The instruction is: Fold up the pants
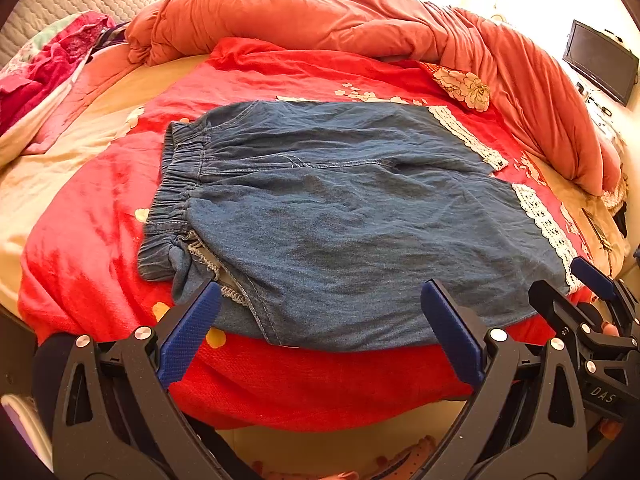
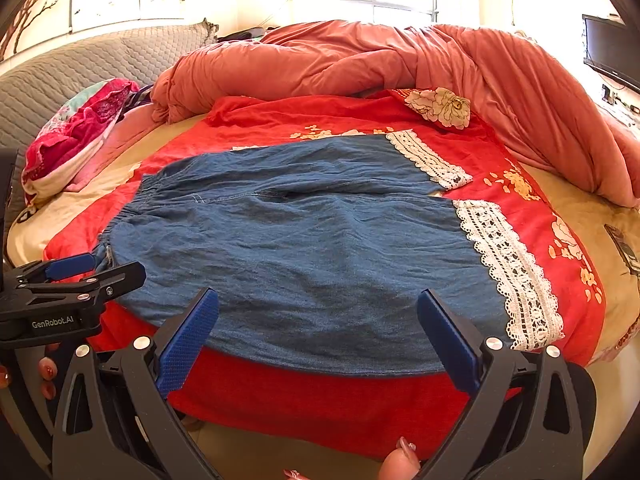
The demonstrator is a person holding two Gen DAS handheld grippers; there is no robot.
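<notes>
Blue denim pants (image 1: 320, 200) lie flat on a red blanket (image 1: 280, 380), the elastic waistband (image 1: 176, 184) to the left and two white lace hems (image 1: 548, 220) to the right. My left gripper (image 1: 320, 292) is open and empty just above the near edge, close to the waistband end. In the right wrist view the pants (image 2: 300, 240) fill the middle, with the lace hems (image 2: 508, 268) at the right. My right gripper (image 2: 318, 296) is open and empty over the near leg's edge. The left gripper (image 2: 92, 270) also shows beside the waistband corner.
A bunched orange duvet (image 1: 320, 12) runs along the far and right sides of the bed. A pink floral pillow (image 1: 48, 64) lies at the far left before a grey quilted headboard (image 2: 80, 64). A dark screen (image 1: 600, 64) hangs on the right wall. A fingertip (image 2: 400, 464) shows at the bottom.
</notes>
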